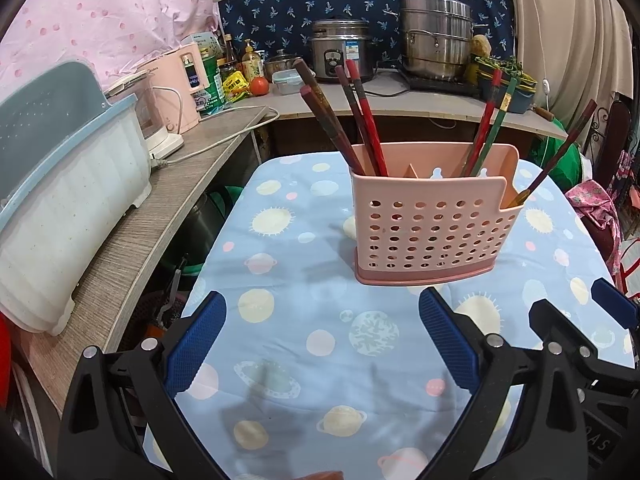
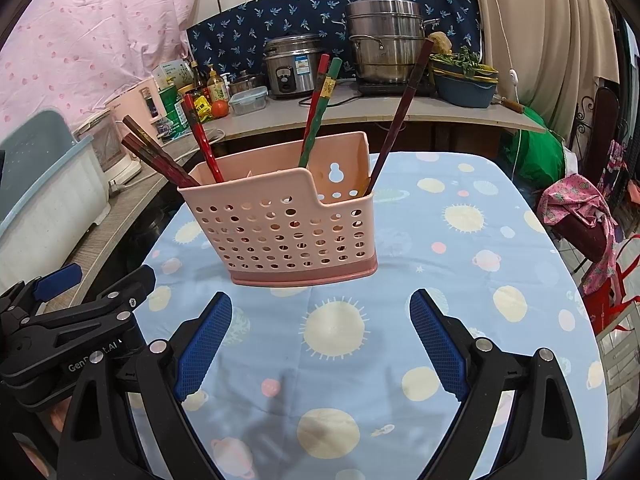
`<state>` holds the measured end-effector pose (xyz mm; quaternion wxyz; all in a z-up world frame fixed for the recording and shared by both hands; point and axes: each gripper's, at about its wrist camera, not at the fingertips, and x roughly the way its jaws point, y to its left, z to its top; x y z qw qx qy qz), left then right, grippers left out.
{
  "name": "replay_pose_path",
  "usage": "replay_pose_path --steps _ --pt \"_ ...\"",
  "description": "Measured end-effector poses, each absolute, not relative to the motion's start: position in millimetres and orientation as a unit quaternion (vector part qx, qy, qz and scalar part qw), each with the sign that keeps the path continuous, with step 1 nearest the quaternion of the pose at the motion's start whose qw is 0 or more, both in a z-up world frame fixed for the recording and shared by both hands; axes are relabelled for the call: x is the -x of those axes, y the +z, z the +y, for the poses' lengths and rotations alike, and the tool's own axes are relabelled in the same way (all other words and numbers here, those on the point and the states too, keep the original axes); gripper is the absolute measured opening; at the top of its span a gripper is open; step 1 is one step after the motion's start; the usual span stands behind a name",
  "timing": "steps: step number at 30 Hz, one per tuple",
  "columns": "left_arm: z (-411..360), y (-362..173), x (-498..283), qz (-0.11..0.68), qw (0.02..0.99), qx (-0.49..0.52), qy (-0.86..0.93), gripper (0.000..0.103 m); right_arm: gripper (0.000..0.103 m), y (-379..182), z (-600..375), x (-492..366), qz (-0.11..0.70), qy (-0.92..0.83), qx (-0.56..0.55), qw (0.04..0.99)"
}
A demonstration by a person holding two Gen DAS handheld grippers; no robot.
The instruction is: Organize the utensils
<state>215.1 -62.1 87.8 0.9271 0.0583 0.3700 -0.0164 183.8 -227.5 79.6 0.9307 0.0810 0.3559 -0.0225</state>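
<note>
the chopsticks' [image 1: 362,120] lower ends are hidden inside the pink perforated holder [image 1: 432,228]. the table's [image 2: 520,240] near edge is cut off. bottle labels [image 1: 210,80] are too small to read.

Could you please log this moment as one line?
left gripper open, empty | right gripper open, empty | chopsticks in holder | tablecloth bare

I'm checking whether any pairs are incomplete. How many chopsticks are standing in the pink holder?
7. Four lean left in the left compartment, two (one red, one green) stand in the middle-right section, and one dark one leans out of the low right corner. Shorter ones could be hidden inside the holder.
</note>
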Motion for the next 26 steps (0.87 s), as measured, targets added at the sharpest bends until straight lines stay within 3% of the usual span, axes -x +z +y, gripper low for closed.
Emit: replay_pose_path --steps 26 --pt "-58.3 80.2 -222.2 0.381 0.923 -0.056 -0.004 0.093 0.087 74.0 -231.4 -187.6 0.359 -0.025 -0.084 0.929"
